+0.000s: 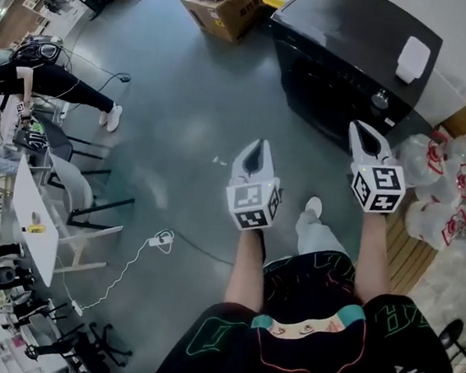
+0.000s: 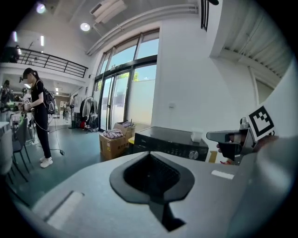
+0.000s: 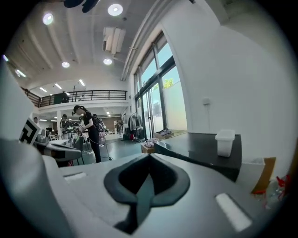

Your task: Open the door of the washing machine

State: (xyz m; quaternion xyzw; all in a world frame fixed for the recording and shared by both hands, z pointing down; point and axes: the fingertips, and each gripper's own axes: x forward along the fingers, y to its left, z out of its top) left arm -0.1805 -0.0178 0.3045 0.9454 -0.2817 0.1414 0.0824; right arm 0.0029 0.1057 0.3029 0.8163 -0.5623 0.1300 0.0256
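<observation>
The grey floor [image 1: 183, 110] is filling most of the head view. The black washer [image 1: 347, 44] is standing on it at the upper right, its knobbed front facing the person. A cardboard box [image 1: 222, 11] is sitting just beside its left end, and bags [image 1: 444, 183] are lying at its right. The left gripper [image 1: 254, 146] and right gripper [image 1: 368, 134] are pointing toward the washer, apart from it, each with jaws pressed together and gripping nothing. A white tub [image 1: 414, 58] is resting on the washer's top.
</observation>
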